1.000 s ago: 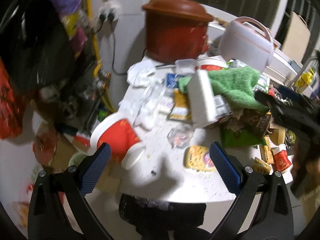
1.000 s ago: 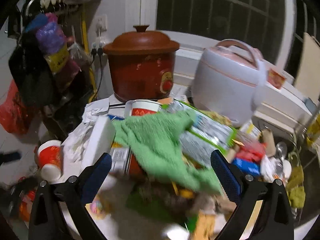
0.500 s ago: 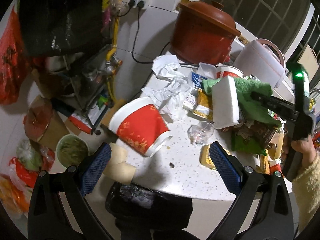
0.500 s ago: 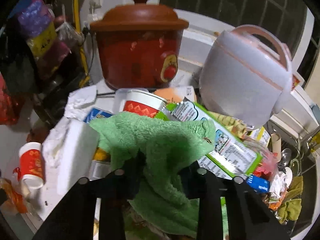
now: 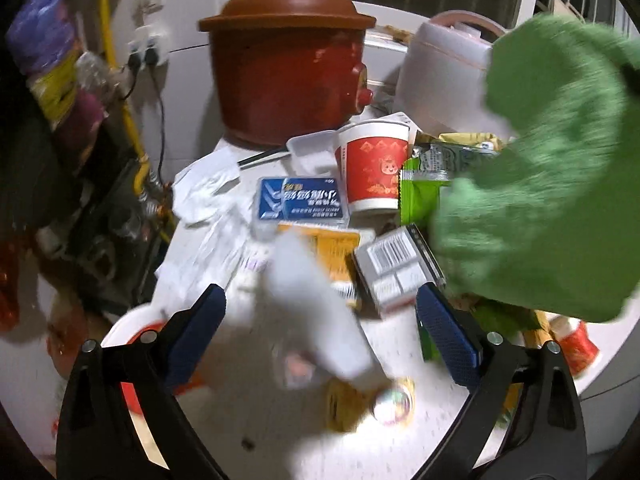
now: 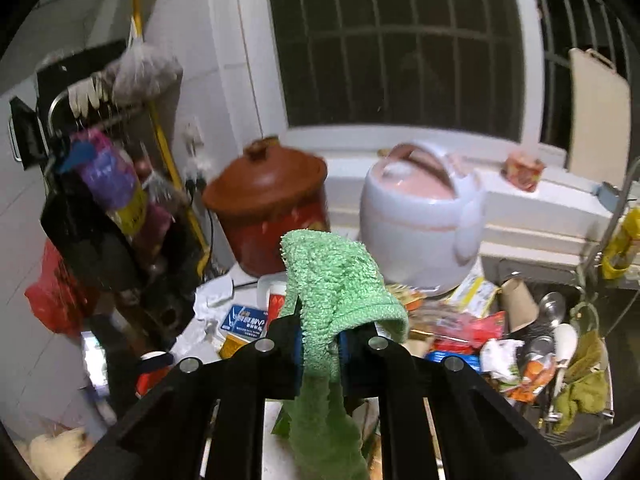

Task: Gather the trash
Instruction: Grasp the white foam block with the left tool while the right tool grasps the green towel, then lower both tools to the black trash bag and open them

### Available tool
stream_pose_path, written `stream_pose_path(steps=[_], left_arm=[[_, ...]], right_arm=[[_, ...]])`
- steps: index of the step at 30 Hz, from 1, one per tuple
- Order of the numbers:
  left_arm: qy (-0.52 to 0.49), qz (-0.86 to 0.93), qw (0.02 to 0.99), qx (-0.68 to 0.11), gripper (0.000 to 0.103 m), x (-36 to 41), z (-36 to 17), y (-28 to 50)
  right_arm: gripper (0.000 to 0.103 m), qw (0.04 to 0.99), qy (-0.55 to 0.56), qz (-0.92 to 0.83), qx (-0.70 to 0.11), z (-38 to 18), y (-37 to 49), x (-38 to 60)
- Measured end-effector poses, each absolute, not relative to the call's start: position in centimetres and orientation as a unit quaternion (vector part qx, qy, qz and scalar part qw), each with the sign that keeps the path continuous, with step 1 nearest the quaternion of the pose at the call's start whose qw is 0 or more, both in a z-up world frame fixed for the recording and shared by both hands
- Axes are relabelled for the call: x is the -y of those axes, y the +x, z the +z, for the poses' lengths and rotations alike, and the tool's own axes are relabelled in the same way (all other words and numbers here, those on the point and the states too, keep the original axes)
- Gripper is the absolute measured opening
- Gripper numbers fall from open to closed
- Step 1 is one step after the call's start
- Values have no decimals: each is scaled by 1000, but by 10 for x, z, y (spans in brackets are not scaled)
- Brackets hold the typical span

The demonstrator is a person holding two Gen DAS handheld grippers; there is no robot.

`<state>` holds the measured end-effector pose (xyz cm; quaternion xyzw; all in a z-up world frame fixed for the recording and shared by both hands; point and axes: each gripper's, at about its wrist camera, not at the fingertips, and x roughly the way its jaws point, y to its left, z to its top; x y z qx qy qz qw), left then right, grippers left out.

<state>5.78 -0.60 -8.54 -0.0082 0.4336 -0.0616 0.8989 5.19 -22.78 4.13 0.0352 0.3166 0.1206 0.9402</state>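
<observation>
Right hand-held gripper [image 6: 319, 354] pinching fuzzy green cloth [image 6: 334, 300] lifted above cluttered white speckled surface [image 5: 280, 420], left hand-held gripper [image 5: 320, 332] spread wide over blurred white block [image 5: 316, 320], red paper cup [image 5: 374, 168] beside brown lidded clay pot [image 5: 286, 68]

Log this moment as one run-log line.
right claw: shut on green towel, lifted off pile | left claw: open, over white block | phase: clearing towel
</observation>
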Motion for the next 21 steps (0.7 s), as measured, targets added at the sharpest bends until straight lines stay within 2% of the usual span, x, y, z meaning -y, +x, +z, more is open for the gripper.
stream_pose_path(steps=[1,3,5,10,16,21], left_arm=[[-11,-64,897,-437,84,6,-89,64],[-46,-91,885,-454,25,-1,-97,72],[-117,-108,869,-468,25,-18,-106,79],[-158,-140,865,-454,21,-31,-94,71],[-203,-200,873,-395,20,-57,-31,37],[-186,-234,885,-356,20,-74,16,-6]], right_arm=[[14,943,38,118,-310,47,45,232],[15,946,46,115,-299,53,34,238],[15,948,56,113,-292,60,25,245],[16,952,69,115,-276,68,10,251],[16,952,82,156,-250,86,-12,253],[16,938,91,235,-238,104,-34,246]])
